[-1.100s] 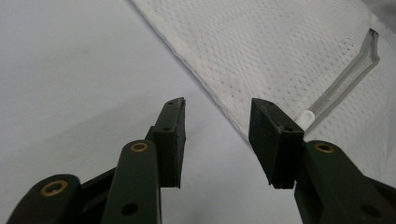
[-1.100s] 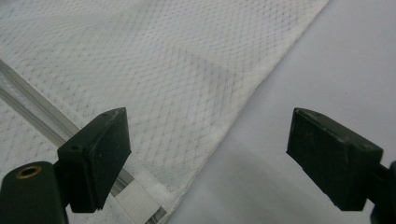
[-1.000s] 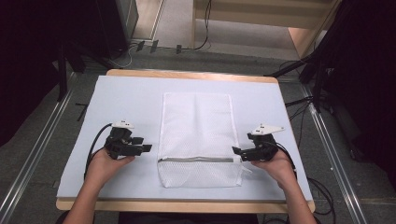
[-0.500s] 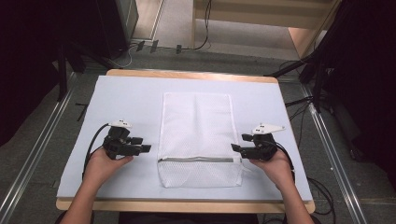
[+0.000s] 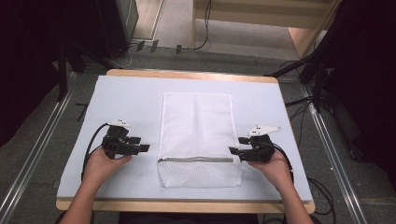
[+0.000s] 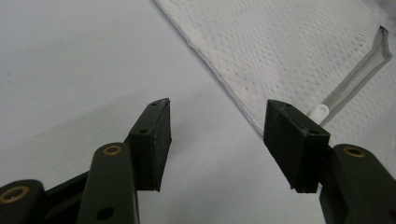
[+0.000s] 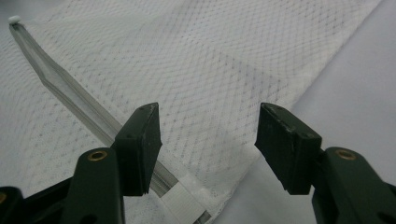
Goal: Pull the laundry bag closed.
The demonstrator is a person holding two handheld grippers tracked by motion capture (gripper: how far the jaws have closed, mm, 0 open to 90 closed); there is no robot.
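White mesh laundry bag [image 5: 198,135] flat on table centre (zipper [image 5: 196,160] closed, near front edge).

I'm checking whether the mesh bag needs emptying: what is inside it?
The mesh bag lies flat on the white mat, with no bulge or dark shape showing through the netting. Its zipper looks closed, so anything thin and pale inside could not be told apart.
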